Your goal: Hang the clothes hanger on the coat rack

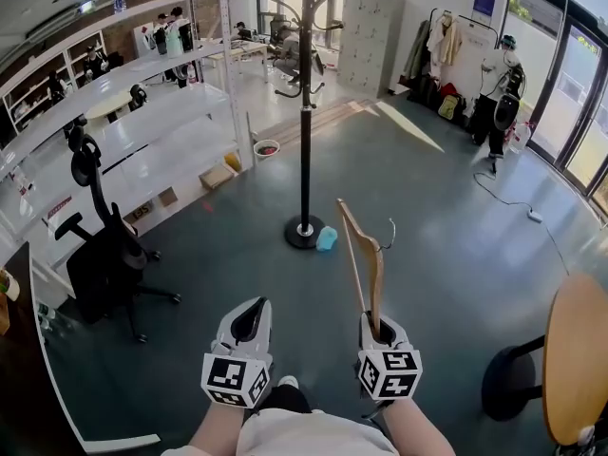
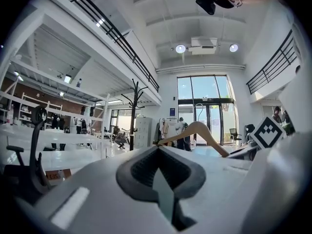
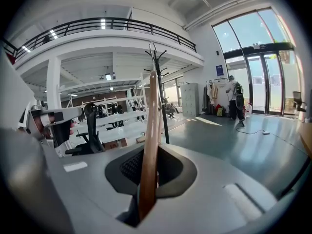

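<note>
Jutting from right hand-held gripper (image 1: 378, 329): hanger (image 1: 372, 274)

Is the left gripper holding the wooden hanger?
No, the wooden hanger stands clamped in the right gripper, while the left gripper holds nothing.

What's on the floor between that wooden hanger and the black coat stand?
In the head view, mostly bare grey floor; only a small light-blue object sits at the foot of the coat rack. The right gripper clamps the wooden hanger.
</note>
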Tool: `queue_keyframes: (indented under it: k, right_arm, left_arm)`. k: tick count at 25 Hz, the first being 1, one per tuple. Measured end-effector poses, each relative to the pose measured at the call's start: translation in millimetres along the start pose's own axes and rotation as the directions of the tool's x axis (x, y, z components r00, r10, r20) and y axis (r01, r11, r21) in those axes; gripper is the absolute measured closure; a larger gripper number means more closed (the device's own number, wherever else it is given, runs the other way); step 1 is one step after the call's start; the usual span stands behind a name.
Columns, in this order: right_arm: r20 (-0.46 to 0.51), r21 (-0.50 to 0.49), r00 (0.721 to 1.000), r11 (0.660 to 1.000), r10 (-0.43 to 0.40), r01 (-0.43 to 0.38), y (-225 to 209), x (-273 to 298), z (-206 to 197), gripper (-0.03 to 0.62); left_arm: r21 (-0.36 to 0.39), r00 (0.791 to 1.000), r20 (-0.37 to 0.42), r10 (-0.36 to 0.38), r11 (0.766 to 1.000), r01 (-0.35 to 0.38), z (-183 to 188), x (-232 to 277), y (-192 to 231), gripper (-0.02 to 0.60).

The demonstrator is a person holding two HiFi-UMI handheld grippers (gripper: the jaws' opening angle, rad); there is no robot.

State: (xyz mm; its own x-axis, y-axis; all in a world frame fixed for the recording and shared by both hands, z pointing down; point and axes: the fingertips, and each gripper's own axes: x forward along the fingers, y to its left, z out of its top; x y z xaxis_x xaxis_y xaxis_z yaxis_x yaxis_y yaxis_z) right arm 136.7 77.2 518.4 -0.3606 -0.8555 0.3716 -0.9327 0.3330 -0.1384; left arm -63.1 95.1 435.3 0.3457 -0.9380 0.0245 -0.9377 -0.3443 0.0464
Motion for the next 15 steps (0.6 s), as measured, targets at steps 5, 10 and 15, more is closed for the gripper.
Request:
queue_keyframes:
  k: [5, 10, 15]
  right_arm:
    - [0.000, 0.002, 1.000, 1.000, -0.021, 0.021, 2.9, 47.6, 30.4, 0.546]
    - [0.011, 0.019, 0.999, 0.999, -0.047, 0.046, 6.5, 90.6, 53.8, 0.546]
    - [0.029, 0.037, 0.997, 0.997, -0.066, 0.065, 3.7, 133.0, 76.8, 0.546]
  left_arm:
    - [-0.013, 1.000, 0.002, -0.017, 1.000, 0.017, 10.7, 40.7, 45.2, 0.581]
    - [-0.028, 0.999, -0.004, -0.048, 0.998, 0.048, 11.9, 74.9, 79.9, 0.581]
    - [-0.026, 0.999, -0.009, -0.033, 0.999, 0.033, 11.5, 107.7, 118.9, 0.581]
